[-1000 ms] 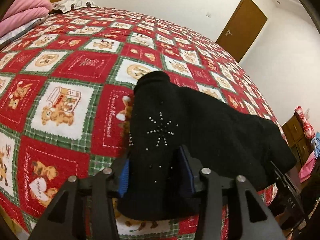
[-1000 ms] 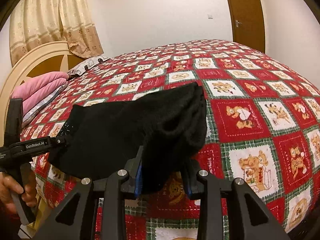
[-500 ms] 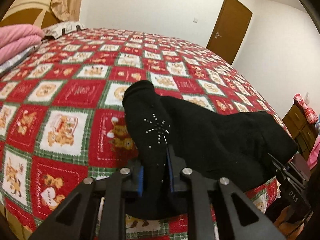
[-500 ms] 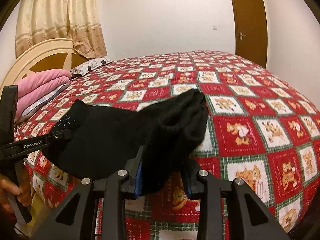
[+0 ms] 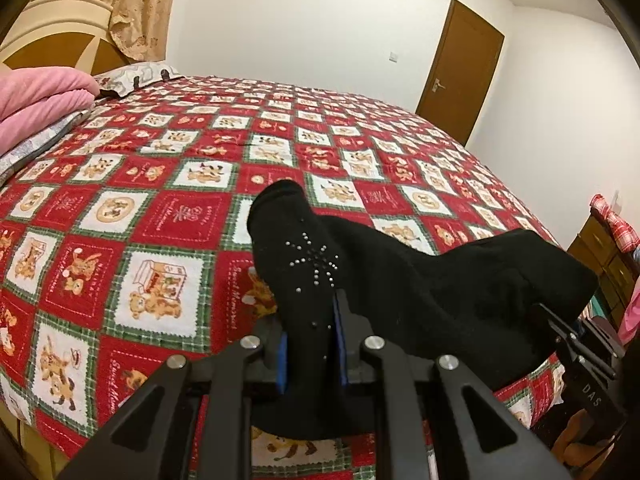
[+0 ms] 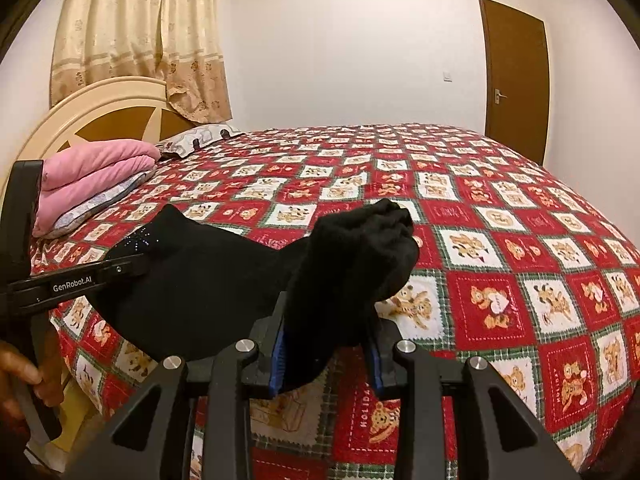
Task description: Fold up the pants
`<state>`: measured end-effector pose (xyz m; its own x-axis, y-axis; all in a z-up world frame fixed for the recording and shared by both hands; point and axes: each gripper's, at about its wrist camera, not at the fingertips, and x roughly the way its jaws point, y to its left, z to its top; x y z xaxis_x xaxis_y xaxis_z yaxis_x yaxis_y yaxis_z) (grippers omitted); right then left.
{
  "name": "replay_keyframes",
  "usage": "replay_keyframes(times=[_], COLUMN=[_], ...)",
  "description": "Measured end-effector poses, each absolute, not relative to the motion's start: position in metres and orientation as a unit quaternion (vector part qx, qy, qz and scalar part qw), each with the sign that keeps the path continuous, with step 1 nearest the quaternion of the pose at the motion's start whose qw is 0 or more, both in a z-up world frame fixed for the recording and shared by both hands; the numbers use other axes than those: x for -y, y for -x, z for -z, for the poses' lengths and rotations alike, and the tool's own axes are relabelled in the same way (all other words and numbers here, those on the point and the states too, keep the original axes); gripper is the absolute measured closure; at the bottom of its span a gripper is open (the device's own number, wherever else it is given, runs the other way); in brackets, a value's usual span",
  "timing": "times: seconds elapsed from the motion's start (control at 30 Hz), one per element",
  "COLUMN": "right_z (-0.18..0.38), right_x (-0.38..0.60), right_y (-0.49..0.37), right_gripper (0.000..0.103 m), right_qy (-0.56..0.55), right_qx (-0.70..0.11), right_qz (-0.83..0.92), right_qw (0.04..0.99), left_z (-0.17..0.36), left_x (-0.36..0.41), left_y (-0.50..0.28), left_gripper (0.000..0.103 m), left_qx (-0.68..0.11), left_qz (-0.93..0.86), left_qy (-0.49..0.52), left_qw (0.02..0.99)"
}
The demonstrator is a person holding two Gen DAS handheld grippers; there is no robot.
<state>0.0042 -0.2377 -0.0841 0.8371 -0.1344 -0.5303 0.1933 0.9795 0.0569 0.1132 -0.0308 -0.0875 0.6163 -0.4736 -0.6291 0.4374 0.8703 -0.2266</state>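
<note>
My left gripper [image 5: 308, 340] and right gripper [image 6: 324, 344] each clamp an end of the black pants [image 5: 420, 284], which hang stretched between them over the near edge of the bed [image 5: 168, 184]. The red patchwork quilt [image 6: 500, 248] lies bare beyond; folded pink bedding [image 6: 92, 176] sits by the headboard [image 6: 100, 108].

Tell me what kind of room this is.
A bedroom, most likely in a home. A large bed with a teddy-bear patchwork quilt fills the view, a curved headboard and folded pink blankets stand at its head, and curtains hang behind.
</note>
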Motion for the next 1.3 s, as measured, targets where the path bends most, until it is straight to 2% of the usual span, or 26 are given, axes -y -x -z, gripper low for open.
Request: replay_keyframes(times=[0.7, 1.3], right_z=[0.055, 0.034], right_x=[0.200, 0.135], right_y=[-0.047, -0.128], right_gripper=[0.070, 0.070], right_qy=[-0.018, 0.015], right_qx=[-0.246, -0.225], right_qz=[0.037, -0.036], right_qw=[0.968, 0.973], left_z=[0.068, 0.044], left_x=[-0.006, -0.076], left_y=[-0.131, -0.176], left_gripper=[0.084, 0.084], left_qx=[-0.327, -0.286], left_qz=[0.206, 0.126], left_qy=[0.021, 0.038], left_qw=[0.922, 0.949])
